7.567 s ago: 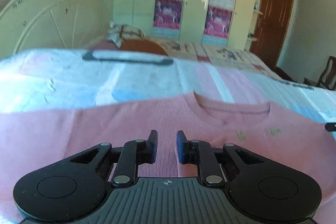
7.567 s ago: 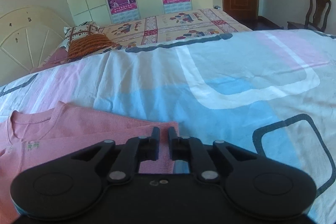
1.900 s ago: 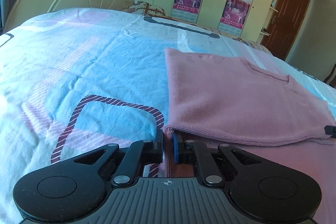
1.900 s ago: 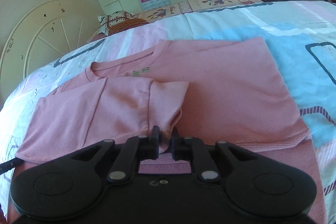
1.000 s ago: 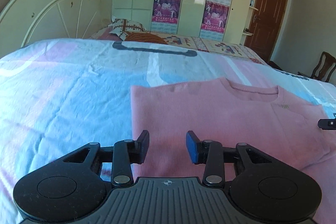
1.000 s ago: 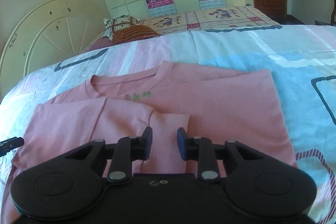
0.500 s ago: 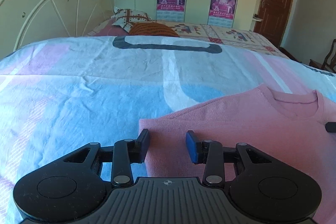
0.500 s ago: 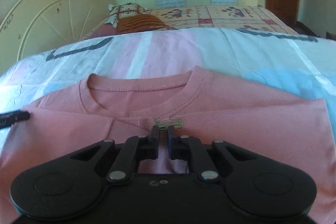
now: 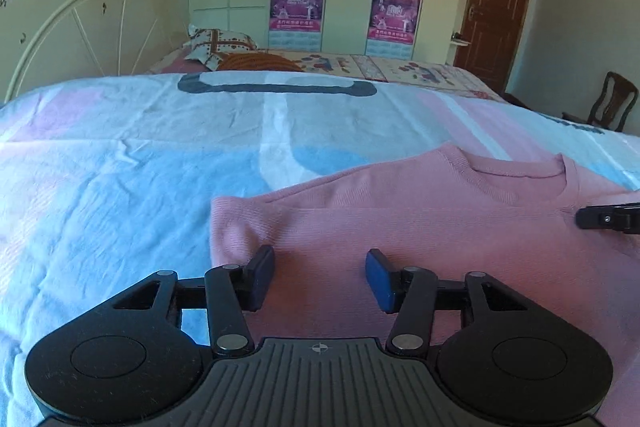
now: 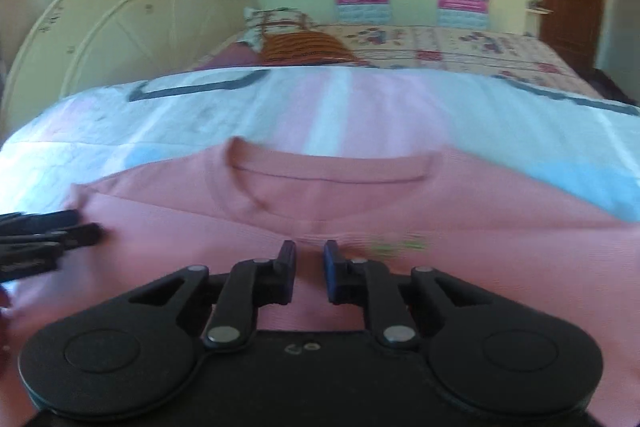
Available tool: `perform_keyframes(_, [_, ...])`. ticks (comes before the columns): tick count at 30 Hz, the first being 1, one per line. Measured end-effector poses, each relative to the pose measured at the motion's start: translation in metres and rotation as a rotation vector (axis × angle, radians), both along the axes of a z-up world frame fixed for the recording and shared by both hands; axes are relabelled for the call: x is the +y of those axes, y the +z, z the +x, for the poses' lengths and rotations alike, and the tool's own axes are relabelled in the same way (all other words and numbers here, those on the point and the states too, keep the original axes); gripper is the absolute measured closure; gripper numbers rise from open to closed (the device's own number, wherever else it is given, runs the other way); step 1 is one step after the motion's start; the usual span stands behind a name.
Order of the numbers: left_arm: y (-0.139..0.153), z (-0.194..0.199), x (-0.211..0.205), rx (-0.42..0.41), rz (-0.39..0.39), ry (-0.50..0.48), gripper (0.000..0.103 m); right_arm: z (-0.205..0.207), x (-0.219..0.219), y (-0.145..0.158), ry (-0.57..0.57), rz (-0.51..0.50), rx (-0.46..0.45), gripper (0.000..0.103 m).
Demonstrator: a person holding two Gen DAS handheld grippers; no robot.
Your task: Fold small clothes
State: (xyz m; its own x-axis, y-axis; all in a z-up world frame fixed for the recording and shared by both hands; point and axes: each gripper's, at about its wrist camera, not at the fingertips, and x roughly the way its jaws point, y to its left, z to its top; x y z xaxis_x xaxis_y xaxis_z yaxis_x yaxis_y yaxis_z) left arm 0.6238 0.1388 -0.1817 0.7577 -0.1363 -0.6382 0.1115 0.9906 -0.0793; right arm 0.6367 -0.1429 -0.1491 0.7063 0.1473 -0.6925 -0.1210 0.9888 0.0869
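Hovering low over the pink shirt point(image 9: 420, 239), we keep both tongs near its collar end, which lies on the bed sheet point(image 9: 120, 187) in the middle and lower right of the left view. Our left tongs point(image 9: 320, 277) are spread wide and grip nothing; they sit at the bottom centre, just inside the shirt's left folded edge, probably so that we can take that corner for the next fold. Our right tongs point(image 10: 310, 265) are parted only a little, with pink cloth showing through the gap, and we judge they pinch nothing, though blur makes this less sure. They point at the neckline point(image 10: 328, 175) from the lower centre, close to the small green mark point(image 10: 396, 247). The shirt's sides look already turned in, so it lies as a narrow panel with its collar toward the upper part of the frame. We judge that the lengthwise fold comes next, which calls for both tongs to grip the same end evenly.
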Motion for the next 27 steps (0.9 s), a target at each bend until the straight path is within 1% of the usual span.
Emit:
perform_keyframes(1, [0.000, -0.001, -0.001, -0.002, 0.021, -0.018, 0.052, -0.003, -0.016, -0.001, -0.053, -0.010, 0.004, 0.087])
perform_keyframes(2, [0.000, 0.000, -0.004, -0.001, 0.037, -0.019, 0.052, -0.005, -0.031, -0.004, -0.085, 0.010, 0.015, 0.087])
perform_keyframes(3, [0.001, 0.001, -0.007, 0.002, 0.044, -0.008, 0.052, -0.006, -0.043, -0.006, -0.089, 0.067, 0.023, 0.087])
perform_keyframes(4, [0.004, 0.001, -0.011, 0.010, 0.048, 0.011, 0.052, -0.007, -0.047, -0.005, -0.094, 0.087, 0.027, 0.087])
perform_keyframes(5, [0.009, -0.002, -0.015, 0.014, 0.058, 0.025, 0.051, -0.011, -0.048, -0.001, -0.100, 0.081, 0.018, 0.084])
perform_keyframes(6, [0.014, -0.009, -0.021, -0.002, 0.064, 0.031, 0.051, -0.016, -0.047, 0.003, -0.098, 0.078, -0.001, 0.082])
perform_keyframes(8, [0.023, -0.027, -0.033, -0.033, 0.047, 0.008, 0.051, -0.030, -0.048, 0.009, -0.081, 0.092, -0.022, 0.081])
perform_keyframes(9, [0.025, -0.037, -0.041, -0.043, 0.038, -0.011, 0.051, -0.036, -0.046, 0.010, -0.062, 0.092, -0.017, 0.081])
perform_keyframes(10, [0.023, -0.042, -0.048, -0.038, 0.035, -0.034, 0.051, -0.042, -0.043, 0.008, -0.039, 0.084, -0.012, 0.081])
perform_keyframes(11, [0.018, -0.047, -0.056, -0.023, 0.045, -0.051, 0.051, -0.047, -0.041, 0.005, -0.026, 0.064, -0.006, 0.083])
perform_keyframes(12, [0.012, -0.052, -0.061, -0.003, 0.061, -0.048, 0.051, -0.052, -0.039, 0.001, -0.028, 0.021, 0.009, 0.083])
perform_keyframes(13, [0.005, -0.058, -0.062, 0.007, 0.058, -0.032, 0.051, -0.056, -0.041, -0.002, -0.034, 0.009, 0.011, 0.083])
perform_keyframes(14, [0.003, -0.067, -0.059, -0.012, 0.038, -0.018, 0.051, -0.064, -0.045, -0.002, -0.037, 0.018, -0.001, 0.083])
perform_keyframes(15, [0.003, -0.074, -0.054, -0.016, 0.025, -0.012, 0.051, -0.069, -0.048, -0.002, -0.046, 0.004, -0.003, 0.083])
perform_keyframes(17, [0.003, -0.085, -0.046, -0.019, 0.024, 0.001, 0.051, -0.081, -0.053, -0.002, -0.054, -0.060, -0.012, 0.083])
perform_keyframes(19, [0.005, -0.092, -0.042, -0.016, 0.037, -0.005, 0.051, -0.085, -0.057, -0.001, -0.050, -0.060, -0.004, 0.083])
perform_keyframes(20, [0.006, -0.093, -0.042, -0.012, 0.058, -0.007, 0.051, -0.087, -0.055, 0.003, -0.048, -0.057, -0.012, 0.081])
perform_keyframes(21, [0.008, -0.095, -0.042, -0.008, 0.063, -0.003, 0.051, -0.090, -0.051, 0.009, -0.039, -0.053, -0.035, 0.081])
perform_keyframes(23, [0.010, -0.096, -0.041, 0.002, 0.054, 0.002, 0.051, -0.092, -0.039, 0.018, -0.001, -0.027, -0.075, 0.080])
perform_keyframes(24, [0.010, -0.096, -0.043, 0.004, 0.060, 0.006, 0.051, -0.091, -0.032, 0.018, 0.023, -0.011, -0.074, 0.080])
perform_keyframes(26, [0.009, -0.101, -0.042, 0.006, 0.058, 0.012, 0.051, -0.085, -0.019, 0.011, 0.052, -0.014, -0.038, 0.081])
perform_keyframes(27, [0.009, -0.104, -0.040, 0.006, 0.059, 0.013, 0.051, -0.081, -0.013, 0.003, 0.047, -0.047, 0.002, 0.082])
